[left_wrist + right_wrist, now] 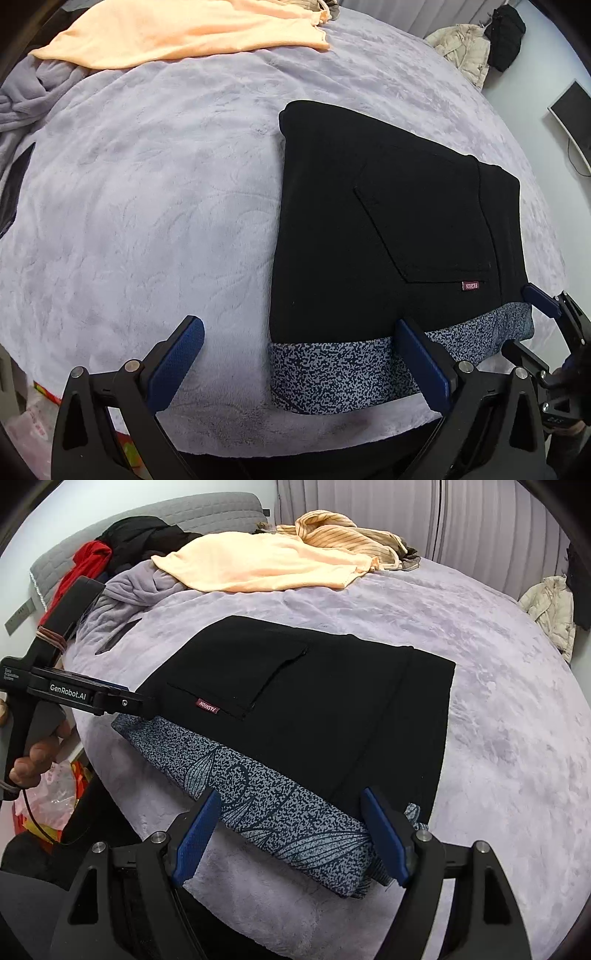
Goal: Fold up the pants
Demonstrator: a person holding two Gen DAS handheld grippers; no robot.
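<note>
Black pants (388, 229) lie folded on the lilac bed cover, back pocket up with a small red label (471, 285). A blue-grey speckled lining band (332, 369) shows along the near edge. My left gripper (299, 350) is open, its right finger over the band's near edge. The pants also show in the right wrist view (314, 701), with the speckled band (277, 812) in front. My right gripper (291, 834) is open, its jaws standing either side of the band's near end. The left gripper's body (74, 698) shows at the left there.
A peach garment (184, 33) lies at the far side of the bed cover (147, 203). Striped clothing (343, 531), black and red clothes (122, 546) and a grey headboard are behind. A beige jacket (550, 609) hangs at the right. Plastic bags (55, 797) lie on the floor at left.
</note>
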